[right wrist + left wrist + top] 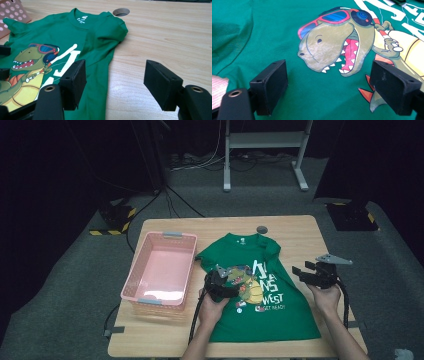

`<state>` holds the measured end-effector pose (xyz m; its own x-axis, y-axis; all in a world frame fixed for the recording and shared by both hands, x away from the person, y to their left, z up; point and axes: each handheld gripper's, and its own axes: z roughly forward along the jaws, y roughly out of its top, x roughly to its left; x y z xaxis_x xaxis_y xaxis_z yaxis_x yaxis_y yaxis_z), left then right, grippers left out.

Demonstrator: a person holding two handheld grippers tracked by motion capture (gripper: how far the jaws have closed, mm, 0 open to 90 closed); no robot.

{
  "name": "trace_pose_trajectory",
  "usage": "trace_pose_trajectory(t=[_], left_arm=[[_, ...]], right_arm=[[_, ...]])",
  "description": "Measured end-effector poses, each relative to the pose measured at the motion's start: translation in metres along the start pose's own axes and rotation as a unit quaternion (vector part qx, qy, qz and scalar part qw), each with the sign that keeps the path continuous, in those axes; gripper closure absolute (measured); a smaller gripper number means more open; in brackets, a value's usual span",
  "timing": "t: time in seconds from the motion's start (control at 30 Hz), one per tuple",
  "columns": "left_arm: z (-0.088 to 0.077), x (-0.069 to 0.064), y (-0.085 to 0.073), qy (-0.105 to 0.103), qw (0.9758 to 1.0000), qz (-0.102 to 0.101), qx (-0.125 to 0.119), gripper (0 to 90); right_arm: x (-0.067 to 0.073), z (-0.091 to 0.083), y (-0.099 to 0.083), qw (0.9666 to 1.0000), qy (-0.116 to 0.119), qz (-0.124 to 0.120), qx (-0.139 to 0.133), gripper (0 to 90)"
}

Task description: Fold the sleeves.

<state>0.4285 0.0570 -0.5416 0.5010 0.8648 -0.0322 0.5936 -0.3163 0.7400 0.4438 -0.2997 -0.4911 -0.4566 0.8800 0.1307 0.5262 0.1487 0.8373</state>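
Observation:
A green T-shirt [260,290] with a dinosaur print lies flat on the wooden table [300,230], collar toward the far side. My left gripper [223,279] hovers over the shirt's left half, jaws open above the dinosaur's head [329,47], nothing between them. My right gripper [306,271] stands open just past the shirt's right edge. Its own view has one jaw over the shirt [95,50] and the other over bare wood, the gripper [115,85] holding nothing. The shirt's right sleeve [112,28] lies folded in toward the body.
A pink perforated basket [160,270] stands at the table's left, close to the shirt's left sleeve. A round cable hole [261,229] sits in the table near the far edge. Bare wood runs along the right side and the near left corner.

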Motion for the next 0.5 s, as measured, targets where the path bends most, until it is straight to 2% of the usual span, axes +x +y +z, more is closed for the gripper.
trace_pose_trajectory(t=[0.5], left_arm=[[0.0,0.0,0.0,-0.002,1.0,0.0,0.0,14.6]], right_arm=[[0.002,0.002,-0.012,0.9999,-0.002,-0.006,0.015,34.1]])
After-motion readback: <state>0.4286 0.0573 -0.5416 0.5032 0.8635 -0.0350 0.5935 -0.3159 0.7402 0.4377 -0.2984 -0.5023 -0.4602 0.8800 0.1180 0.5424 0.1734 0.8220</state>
